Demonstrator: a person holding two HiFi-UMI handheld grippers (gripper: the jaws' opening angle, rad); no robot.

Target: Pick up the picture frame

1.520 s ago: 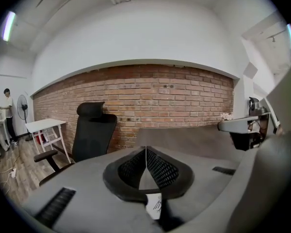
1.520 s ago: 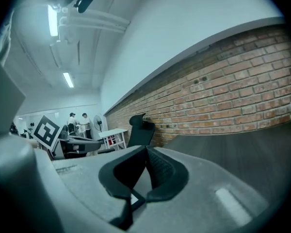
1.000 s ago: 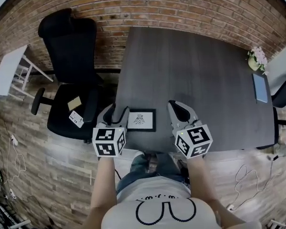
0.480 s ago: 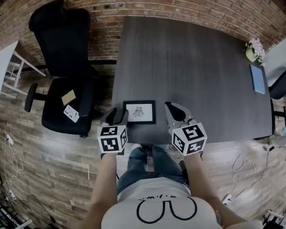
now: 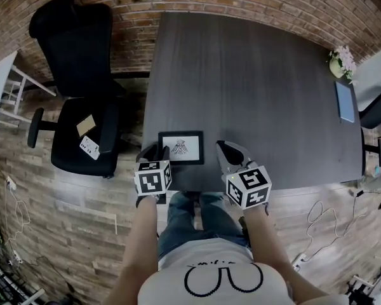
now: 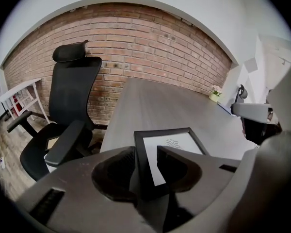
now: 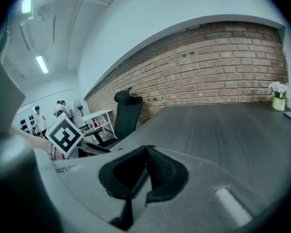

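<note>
A black picture frame [image 5: 181,147] with a white print lies flat near the front edge of the dark table [image 5: 254,75]. My left gripper [image 5: 157,152] is at the frame's near left corner. In the left gripper view that corner of the frame [image 6: 174,142] sits between the jaws of the left gripper [image 6: 146,153]. They are closing, and a gap still shows beside the right pad. My right gripper [image 5: 223,150] hovers just right of the frame, over the table edge. In the right gripper view the right gripper [image 7: 145,152] is shut with nothing in it.
A black office chair [image 5: 76,62] with two cards on its seat stands left of the table. A small flower pot [image 5: 338,62] and a blue tablet [image 5: 345,101] sit at the table's far right. A brick wall runs behind. My legs are under the front edge.
Both grippers have sunk toward the table's front edge. The left one has come down over the frame's near left corner and its jaws have narrowed. The right one stays shut.
</note>
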